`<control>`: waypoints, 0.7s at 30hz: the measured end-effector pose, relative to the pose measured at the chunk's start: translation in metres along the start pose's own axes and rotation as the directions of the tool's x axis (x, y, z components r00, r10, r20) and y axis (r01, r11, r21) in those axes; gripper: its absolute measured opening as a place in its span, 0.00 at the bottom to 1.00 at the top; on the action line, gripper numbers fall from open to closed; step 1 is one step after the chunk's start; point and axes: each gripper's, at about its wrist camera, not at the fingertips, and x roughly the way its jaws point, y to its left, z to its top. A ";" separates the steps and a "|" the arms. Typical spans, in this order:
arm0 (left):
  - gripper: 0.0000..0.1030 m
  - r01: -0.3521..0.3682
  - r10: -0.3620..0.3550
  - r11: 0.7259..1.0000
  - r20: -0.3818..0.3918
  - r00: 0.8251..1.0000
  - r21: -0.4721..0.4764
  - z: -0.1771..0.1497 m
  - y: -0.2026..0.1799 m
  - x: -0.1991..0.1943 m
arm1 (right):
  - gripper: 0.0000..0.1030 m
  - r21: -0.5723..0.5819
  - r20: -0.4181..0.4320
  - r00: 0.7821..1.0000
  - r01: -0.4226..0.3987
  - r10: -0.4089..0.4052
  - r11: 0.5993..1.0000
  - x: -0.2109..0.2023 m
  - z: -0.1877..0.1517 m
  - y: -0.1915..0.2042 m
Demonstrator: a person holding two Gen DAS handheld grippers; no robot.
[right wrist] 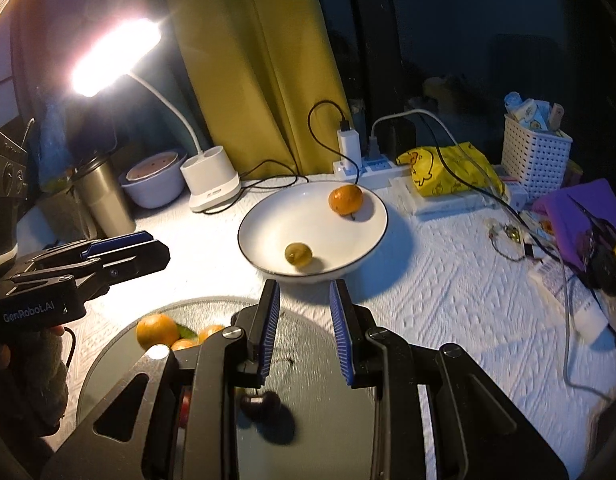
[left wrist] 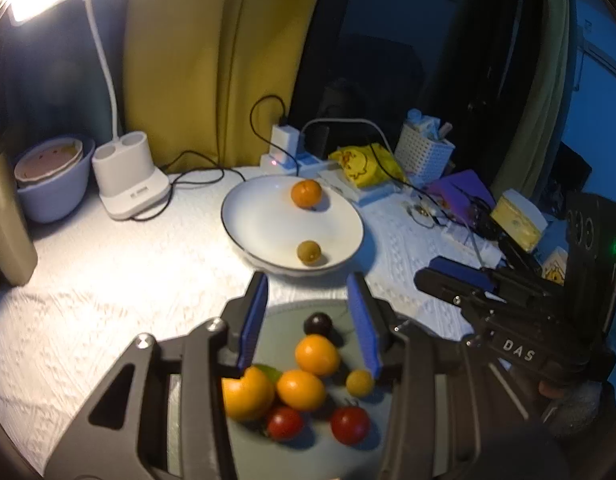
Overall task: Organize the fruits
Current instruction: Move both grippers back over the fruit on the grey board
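Observation:
A white bowl [left wrist: 264, 220] holds an orange [left wrist: 306, 193] and a small greenish fruit [left wrist: 309, 252]; it also shows in the right wrist view [right wrist: 268, 224]. A grey plate [left wrist: 284, 328] near me holds several oranges [left wrist: 316, 354], two red tomatoes [left wrist: 349, 425], a small yellow fruit [left wrist: 359, 382] and a dark cherry [left wrist: 318, 323]. My left gripper [left wrist: 308, 284] is open and empty above the plate. My right gripper [right wrist: 304, 286] is open and empty over the plate [right wrist: 308, 340], with the dark cherry [right wrist: 260, 402] below it.
A white desk lamp [left wrist: 128, 176], a lilac bowl [left wrist: 52, 184] and a steel tumbler [left wrist: 8, 216] stand at the left. A power strip [right wrist: 367, 168], a yellow bag [right wrist: 447, 172], a white basket [right wrist: 535, 156] and cables clutter the right.

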 end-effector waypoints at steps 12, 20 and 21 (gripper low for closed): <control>0.43 0.000 -0.002 1.000 -0.068 0.998 -0.025 -0.040 -0.011 0.000 | 0.27 -0.001 -0.060 0.998 -0.023 0.022 1.000 -0.004 -0.028 0.005; 0.60 0.010 -0.014 0.999 -0.117 0.993 -0.034 -0.066 -0.019 0.002 | 0.29 -0.017 -0.110 0.993 -0.041 0.039 0.999 -0.002 -0.045 0.007; 0.60 0.011 -0.015 0.999 -0.122 0.992 -0.035 -0.069 -0.020 0.003 | 0.29 -0.018 -0.117 0.992 -0.047 0.044 0.999 -0.001 -0.047 0.008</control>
